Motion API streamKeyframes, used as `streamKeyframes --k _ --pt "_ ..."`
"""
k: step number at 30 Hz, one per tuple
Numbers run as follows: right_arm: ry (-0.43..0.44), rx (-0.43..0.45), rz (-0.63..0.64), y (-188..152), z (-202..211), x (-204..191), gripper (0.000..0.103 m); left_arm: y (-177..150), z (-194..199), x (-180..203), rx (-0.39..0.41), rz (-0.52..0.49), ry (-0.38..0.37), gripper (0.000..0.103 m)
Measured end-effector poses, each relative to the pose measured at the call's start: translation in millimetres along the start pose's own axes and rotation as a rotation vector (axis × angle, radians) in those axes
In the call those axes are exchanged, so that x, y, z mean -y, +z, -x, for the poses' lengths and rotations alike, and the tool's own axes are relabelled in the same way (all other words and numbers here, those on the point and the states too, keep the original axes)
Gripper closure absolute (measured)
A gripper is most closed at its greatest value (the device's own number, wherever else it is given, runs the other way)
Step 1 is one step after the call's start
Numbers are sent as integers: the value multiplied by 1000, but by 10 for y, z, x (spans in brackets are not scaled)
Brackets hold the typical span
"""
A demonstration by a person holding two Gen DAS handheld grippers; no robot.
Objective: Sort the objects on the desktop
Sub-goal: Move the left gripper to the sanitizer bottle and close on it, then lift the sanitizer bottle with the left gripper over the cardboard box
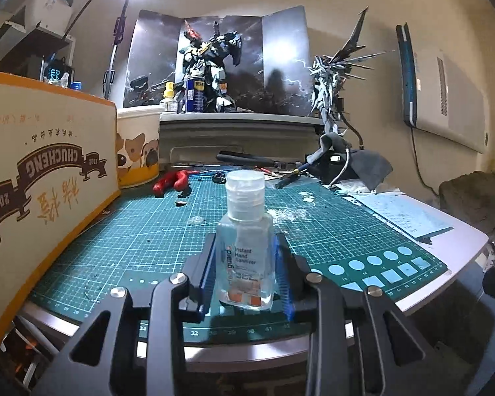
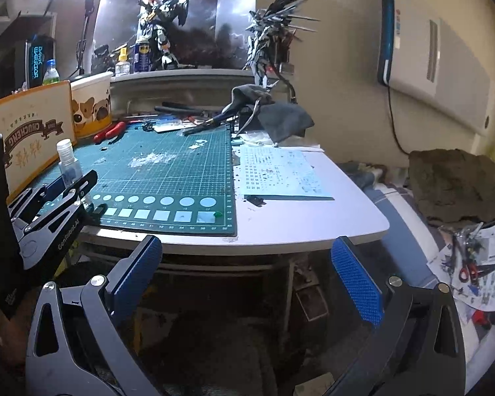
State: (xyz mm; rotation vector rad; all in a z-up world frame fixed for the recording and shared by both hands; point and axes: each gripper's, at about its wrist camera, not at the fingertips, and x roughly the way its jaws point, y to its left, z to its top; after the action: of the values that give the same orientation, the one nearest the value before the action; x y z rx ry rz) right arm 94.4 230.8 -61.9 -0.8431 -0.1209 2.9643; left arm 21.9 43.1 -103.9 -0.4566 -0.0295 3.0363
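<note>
Bottles: we count one hand sanitizer bottle (image 1: 245, 247), clear with a white flip cap, standing upright on the green cutting mat (image 1: 142, 241) near its near edge.
Grippers: two; our left gripper (image 1: 246, 274) and our right gripper (image 2: 247, 283).
Left fingers: the blue pads (image 1: 204, 280) press against both sides of the bottle's lower body, closed onto it; cap and shoulders rise above the fingers.
Right fingers: spread wide with nothing between them, held off the near edge of the white table (image 2: 313, 224), over the floor.
Other counts: one orange cardboard box (image 1: 46, 171) at the left of the mat, one dog-print tub (image 1: 138, 145) behind it, one pair of red pliers (image 1: 170, 181) at the far side, two model robots (image 1: 211, 66) on the far shelf.
Left view only: the sanitizer label and the pad contact.
Right view only: the light blue sheet (image 2: 280, 171) right of the mat, and our left gripper seen from the side with the bottle (image 2: 68, 161) in it.
</note>
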Motion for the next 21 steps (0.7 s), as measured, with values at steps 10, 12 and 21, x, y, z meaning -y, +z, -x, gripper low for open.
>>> streamKeyframes --k 10,12,21 --pt "6 -4 8 -6 -9 -37 0 324 175 -60 13 1 3 70" --pt "9 -7 8 -12 -18 -46 0 495 288 -107 18 0 -7 70" --pt "50 -39 -12 -117 -101 -95 0 1594 895 -823 15 59 -51 71"
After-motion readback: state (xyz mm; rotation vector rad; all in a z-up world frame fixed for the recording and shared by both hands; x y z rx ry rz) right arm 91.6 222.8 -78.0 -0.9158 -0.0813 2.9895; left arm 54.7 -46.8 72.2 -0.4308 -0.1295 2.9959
